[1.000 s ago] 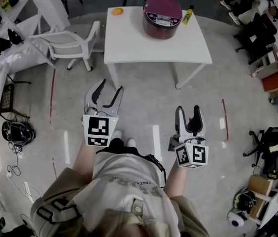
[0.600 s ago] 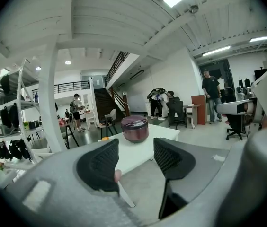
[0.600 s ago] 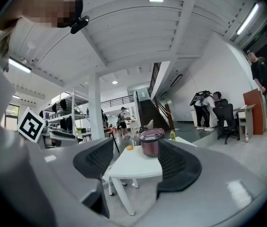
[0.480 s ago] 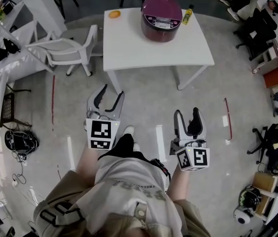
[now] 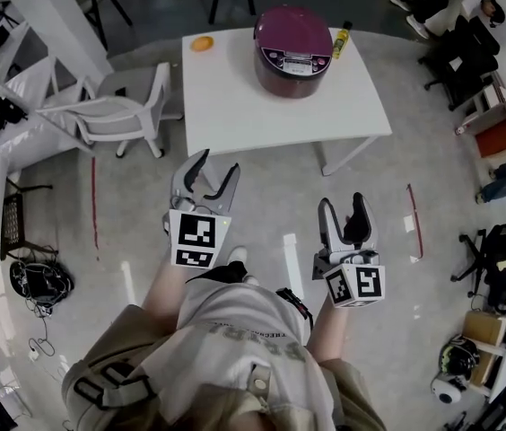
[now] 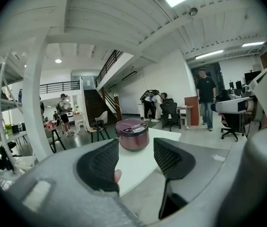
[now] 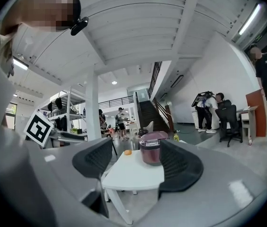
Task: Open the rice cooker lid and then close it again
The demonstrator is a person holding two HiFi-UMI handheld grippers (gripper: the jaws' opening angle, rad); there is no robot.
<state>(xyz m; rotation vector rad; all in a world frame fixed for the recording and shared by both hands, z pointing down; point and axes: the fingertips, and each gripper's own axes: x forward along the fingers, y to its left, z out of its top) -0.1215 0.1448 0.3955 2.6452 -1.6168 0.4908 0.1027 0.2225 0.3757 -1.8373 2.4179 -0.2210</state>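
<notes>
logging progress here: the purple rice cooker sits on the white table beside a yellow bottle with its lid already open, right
Not quite: the rice cooker has its lid shut, as the head view shows. The rest holds: it is purple and sits on the white table beside the yellow bottle.
</notes>
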